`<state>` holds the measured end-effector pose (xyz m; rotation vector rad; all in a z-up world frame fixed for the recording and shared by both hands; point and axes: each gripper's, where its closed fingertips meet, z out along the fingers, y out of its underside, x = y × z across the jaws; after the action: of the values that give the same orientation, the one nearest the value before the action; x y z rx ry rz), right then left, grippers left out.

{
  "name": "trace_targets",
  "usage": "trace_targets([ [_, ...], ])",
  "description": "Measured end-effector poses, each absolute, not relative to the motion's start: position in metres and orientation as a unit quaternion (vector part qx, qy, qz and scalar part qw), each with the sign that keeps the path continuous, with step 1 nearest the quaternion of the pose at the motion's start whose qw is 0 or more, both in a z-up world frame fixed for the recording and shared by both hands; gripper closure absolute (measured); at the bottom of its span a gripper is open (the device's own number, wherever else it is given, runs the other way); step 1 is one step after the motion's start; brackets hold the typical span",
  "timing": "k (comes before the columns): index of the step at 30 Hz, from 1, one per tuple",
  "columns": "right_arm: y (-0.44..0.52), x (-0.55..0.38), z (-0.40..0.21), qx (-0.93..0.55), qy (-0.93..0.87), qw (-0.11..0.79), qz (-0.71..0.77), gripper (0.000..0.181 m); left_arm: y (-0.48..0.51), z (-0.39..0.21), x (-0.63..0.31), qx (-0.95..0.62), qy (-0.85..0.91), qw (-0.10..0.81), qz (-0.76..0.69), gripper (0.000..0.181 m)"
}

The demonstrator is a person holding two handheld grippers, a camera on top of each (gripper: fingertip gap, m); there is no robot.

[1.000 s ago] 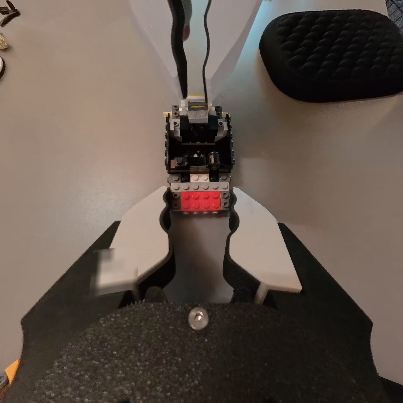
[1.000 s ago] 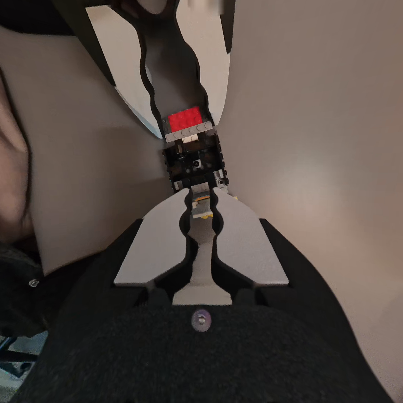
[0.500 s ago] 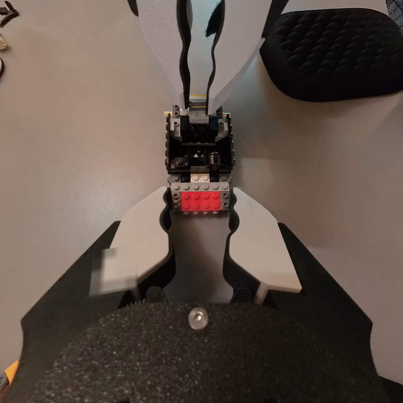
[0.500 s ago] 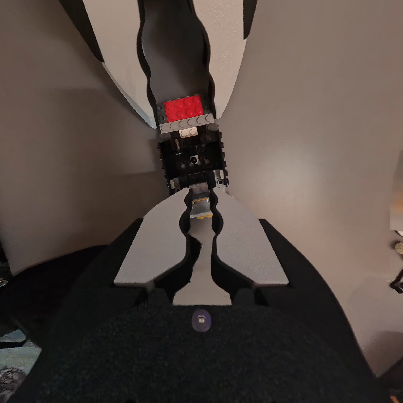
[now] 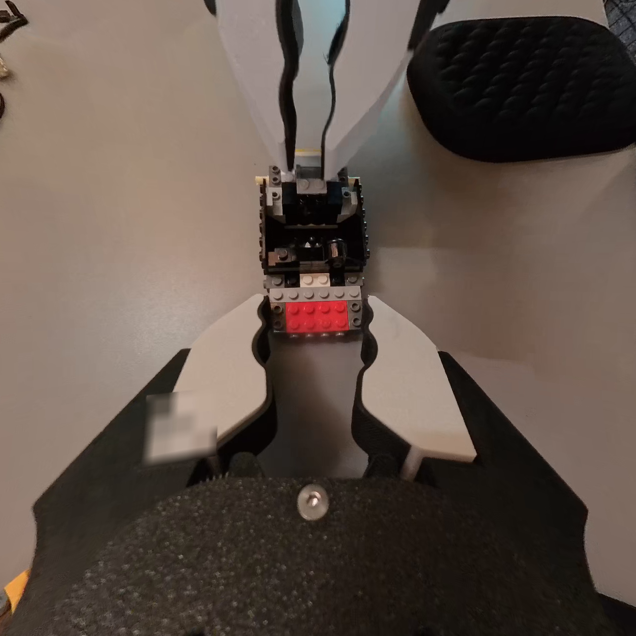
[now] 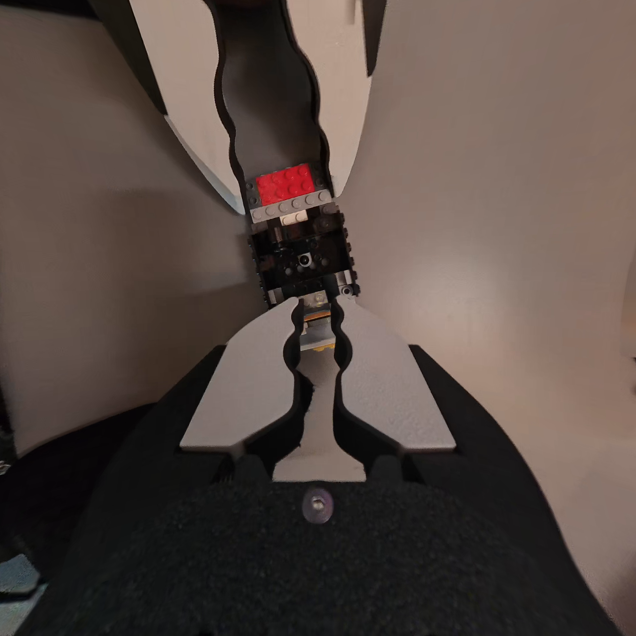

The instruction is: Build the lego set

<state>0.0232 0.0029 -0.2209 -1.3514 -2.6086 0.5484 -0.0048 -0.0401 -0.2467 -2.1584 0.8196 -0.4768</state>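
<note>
The lego model (image 5: 311, 241) sits low over the pale tabletop (image 5: 120, 206), held from both ends; whether its underside touches the surface cannot be told. The left gripper (image 5: 315, 318) has its fingers (image 5: 234, 344) spread wide enough to pinch the near end, one on each side of the red plate (image 5: 316, 317) and its grey border. The right gripper (image 6: 315, 321) comes in from the far end of the left wrist view, its fingers nearly pressed together, pinching a narrow grey and yellow piece (image 6: 316, 330) that juts from that end. A black padded cushion (image 5: 523, 86) lies on the tabletop to the far right, well apart.

The model looks light and rigid, but it is a stack of clipped bricks with a hollow black middle, so it would likely split at a seam if twisted or squeezed hard. The wide studded end gives the firmer hold; the small jutting piece seems the likelier to pop off under a pull
</note>
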Motion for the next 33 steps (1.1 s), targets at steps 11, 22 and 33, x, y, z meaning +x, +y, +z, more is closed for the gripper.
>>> trace_targets([
  [11, 0.001, 0.023, -0.214, -0.56, -0.788, -0.002, 0.257, 0.168, -0.04, -0.247, -0.005, -0.846, 0.321, 0.382, -0.187, 0.132],
  [22, 0.01, 0.025, -0.22, -0.585, -0.776, 0.001, 0.235, 0.172, -0.041, -0.247, -0.005, -0.846, 0.322, 0.382, -0.187, 0.131],
  [33, 0.005, 0.026, -0.223, -0.605, -0.758, -0.025, 0.245, 0.171, -0.041, -0.247, -0.005, -0.846, 0.322, 0.382, -0.186, 0.131],
])
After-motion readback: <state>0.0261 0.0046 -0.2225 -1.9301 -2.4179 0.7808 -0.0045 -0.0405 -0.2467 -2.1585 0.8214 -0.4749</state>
